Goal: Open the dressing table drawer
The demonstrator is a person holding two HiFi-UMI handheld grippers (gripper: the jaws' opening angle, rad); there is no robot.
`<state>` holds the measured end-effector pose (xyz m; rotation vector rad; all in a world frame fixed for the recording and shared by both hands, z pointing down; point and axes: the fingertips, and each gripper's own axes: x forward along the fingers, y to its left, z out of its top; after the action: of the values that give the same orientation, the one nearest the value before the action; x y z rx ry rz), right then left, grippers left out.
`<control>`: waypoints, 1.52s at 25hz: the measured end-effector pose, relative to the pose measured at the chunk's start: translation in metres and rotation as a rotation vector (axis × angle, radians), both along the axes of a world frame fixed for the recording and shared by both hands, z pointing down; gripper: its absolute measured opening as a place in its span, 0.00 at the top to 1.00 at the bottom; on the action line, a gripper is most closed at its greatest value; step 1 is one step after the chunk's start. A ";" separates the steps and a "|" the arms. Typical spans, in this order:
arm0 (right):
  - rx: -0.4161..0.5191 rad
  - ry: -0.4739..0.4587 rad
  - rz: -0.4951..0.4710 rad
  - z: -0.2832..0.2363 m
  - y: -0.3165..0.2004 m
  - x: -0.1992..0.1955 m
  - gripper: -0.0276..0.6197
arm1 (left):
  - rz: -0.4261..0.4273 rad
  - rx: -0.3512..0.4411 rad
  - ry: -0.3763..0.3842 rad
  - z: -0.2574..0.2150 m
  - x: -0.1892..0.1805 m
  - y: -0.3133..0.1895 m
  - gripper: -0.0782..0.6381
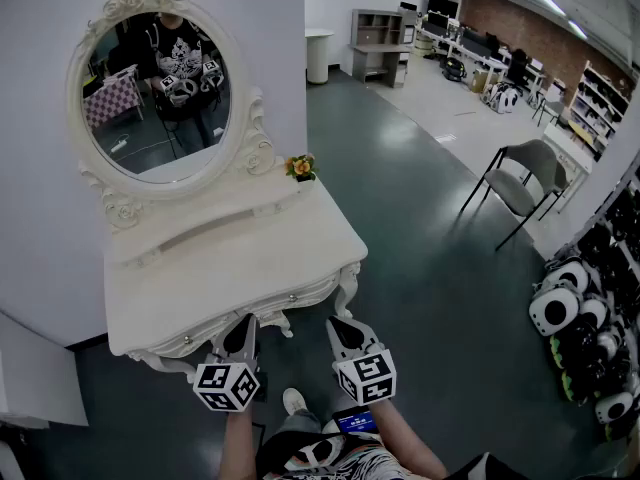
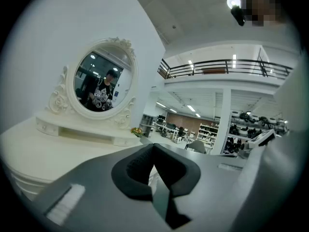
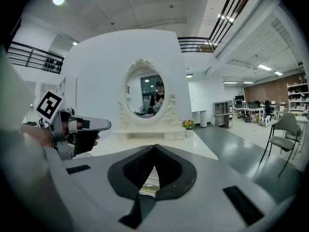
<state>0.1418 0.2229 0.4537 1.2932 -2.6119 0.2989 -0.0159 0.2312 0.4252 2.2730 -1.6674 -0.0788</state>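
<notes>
Item: dressing table (image 1: 70, 268), white and carved, set against the wall at the left; oval mirror (image 1: 155, 93) mounted at its far side.
Surface (image 1: 230, 258): bare, apart from a small flower ornament (image 1: 300, 167) at the far right corner.
Drawer (image 1: 305, 293): set in the near front rail under the surface, judged shut; small knobs were seen on it.
Left hand-held gripper (image 1: 243, 320): jaws pressed together, nothing held, tips just short of the rail.
Right hand-held gripper (image 1: 338, 323): jaws likewise together and empty, beside the left one.
Step judged: approach; drawer not yet gripped.
Risk: with the jaws together no knob could be taken.
Risk: a small knob could be lost from the pads.
Risk: a pull on one side could jam the drawer askew or drag the table.
</notes>
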 end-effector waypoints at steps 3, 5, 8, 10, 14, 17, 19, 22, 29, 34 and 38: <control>-0.002 0.003 -0.023 0.000 0.013 -0.004 0.96 | -0.042 -0.004 -0.075 0.000 -0.002 0.010 0.89; -0.003 0.008 -0.024 0.001 0.015 -0.005 0.96 | -0.058 -0.003 -0.120 0.001 -0.005 0.013 0.89; -0.020 0.005 -0.015 0.005 0.014 -0.005 0.95 | -0.075 -0.012 -0.132 0.007 -0.008 0.018 0.89; -0.024 0.003 0.001 0.007 0.011 -0.003 0.95 | -0.087 -0.025 -0.120 0.011 -0.011 0.020 0.89; -0.044 -0.005 0.006 0.012 -0.005 -0.005 0.78 | -0.106 -0.033 -0.108 0.018 -0.020 0.012 0.83; -0.050 -0.003 0.006 0.019 -0.027 -0.012 0.75 | -0.124 -0.044 -0.114 0.027 -0.029 -0.005 0.78; -0.057 0.004 0.001 0.028 -0.047 -0.023 0.74 | -0.124 -0.062 -0.121 0.038 -0.038 -0.024 0.73; -0.072 0.022 -0.004 0.044 -0.086 -0.046 0.74 | -0.114 -0.088 -0.129 0.056 -0.057 -0.064 0.69; -0.122 0.071 0.030 0.067 -0.210 -0.098 0.74 | -0.035 -0.136 -0.145 0.082 -0.094 -0.194 0.69; -0.159 0.101 0.066 0.084 -0.278 -0.126 0.73 | 0.051 -0.166 -0.159 0.098 -0.109 -0.266 0.70; -0.176 0.123 0.098 0.091 -0.313 -0.131 0.73 | 0.099 -0.190 -0.169 0.110 -0.113 -0.299 0.70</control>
<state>0.0105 -0.0897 0.5446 1.3354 -2.3669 0.4405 -0.1287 -0.0680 0.5348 2.2647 -1.5624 0.2898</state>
